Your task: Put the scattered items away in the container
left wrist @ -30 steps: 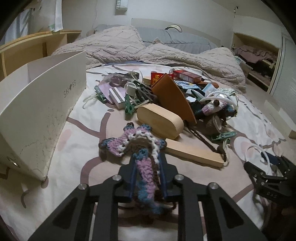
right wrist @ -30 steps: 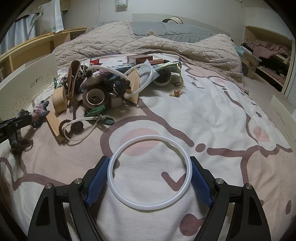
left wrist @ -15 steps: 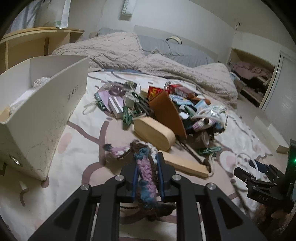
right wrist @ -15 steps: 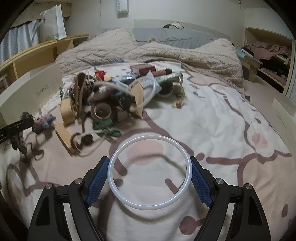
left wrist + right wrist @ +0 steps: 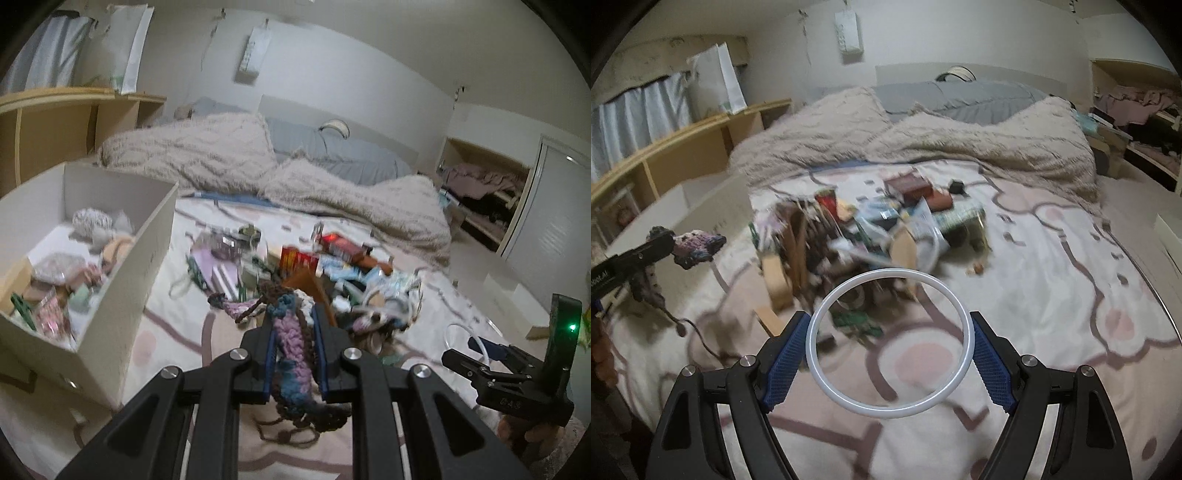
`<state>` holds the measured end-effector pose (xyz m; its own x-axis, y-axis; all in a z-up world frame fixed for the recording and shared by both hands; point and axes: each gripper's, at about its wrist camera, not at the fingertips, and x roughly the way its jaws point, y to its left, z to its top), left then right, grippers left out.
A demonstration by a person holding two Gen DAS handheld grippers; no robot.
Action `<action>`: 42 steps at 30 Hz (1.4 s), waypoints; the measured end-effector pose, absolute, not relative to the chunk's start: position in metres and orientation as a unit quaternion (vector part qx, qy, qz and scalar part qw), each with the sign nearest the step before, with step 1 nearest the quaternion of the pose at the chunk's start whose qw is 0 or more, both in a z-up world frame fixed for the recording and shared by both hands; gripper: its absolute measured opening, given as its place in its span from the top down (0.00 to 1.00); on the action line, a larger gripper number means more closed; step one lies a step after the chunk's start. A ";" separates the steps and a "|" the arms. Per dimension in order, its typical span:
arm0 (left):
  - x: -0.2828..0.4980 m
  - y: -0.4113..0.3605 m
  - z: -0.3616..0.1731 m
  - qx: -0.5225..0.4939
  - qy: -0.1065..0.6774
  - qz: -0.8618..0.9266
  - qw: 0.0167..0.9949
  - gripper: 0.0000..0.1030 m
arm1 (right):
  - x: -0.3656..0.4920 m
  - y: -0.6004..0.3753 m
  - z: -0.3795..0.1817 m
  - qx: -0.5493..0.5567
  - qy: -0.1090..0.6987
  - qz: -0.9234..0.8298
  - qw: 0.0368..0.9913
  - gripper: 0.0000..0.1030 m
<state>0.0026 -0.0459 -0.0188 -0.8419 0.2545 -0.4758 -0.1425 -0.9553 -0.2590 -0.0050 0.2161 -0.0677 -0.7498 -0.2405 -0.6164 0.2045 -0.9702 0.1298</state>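
Left wrist view: the left tool (image 5: 293, 350) fills the bottom of the frame, its two black fingers closed tight on a crocheted toy (image 5: 290, 339) of purple, blue and brown yarn. The toy's head and limbs stick out past the fingertips, and brown yarn strands dangle below the fingers. The toy is held in the air above the bed sheet (image 5: 177, 325), which is pale with a pink and brown cartoon print. To the left, close by, sits an open white box (image 5: 122, 295), the container, with yarn balls, packets and other small things already inside. Beyond the tool lies a blurred pile of scattered items (image 5: 325, 273) on the sheet, including red boxes and a tan wooden piece. A rumpled beige blanket (image 5: 332, 192) covers the far end of the bed. At the lower right edge, the right tool (image 5: 480, 354) shows from the side.

Right wrist view: the right tool (image 5: 888, 347) has its blue-padded fingers spread wide, pressing on opposite sides of a white ring (image 5: 888, 341), which is held between them above the sheet. Past the ring is the same blurred pile. At the far left, the left tool appears with the crocheted toy in its grip, in front of the white box's long side.
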 end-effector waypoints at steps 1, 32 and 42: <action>0.002 -0.048 -0.013 -0.255 -0.109 0.955 0.104 0.83 | -0.007 0.215 -0.063 0.329 -0.028 -0.936 0.124 0.18; -0.004 -0.142 0.135 -0.047 -0.097 0.993 0.044 0.83 | -0.046 0.127 0.069 0.218 -0.038 -0.948 0.230 0.18; 0.008 -0.210 0.134 -0.034 -0.119 0.992 -0.033 0.83 | -0.043 0.090 0.078 0.228 -0.032 -0.934 0.275 0.18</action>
<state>0.0077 -0.2101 0.1336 -0.9955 -0.0572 -0.0757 0.0734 -0.9696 -0.2335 -0.0432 0.0903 0.0783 -0.7449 -0.5276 -0.4083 0.4984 -0.8469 0.1852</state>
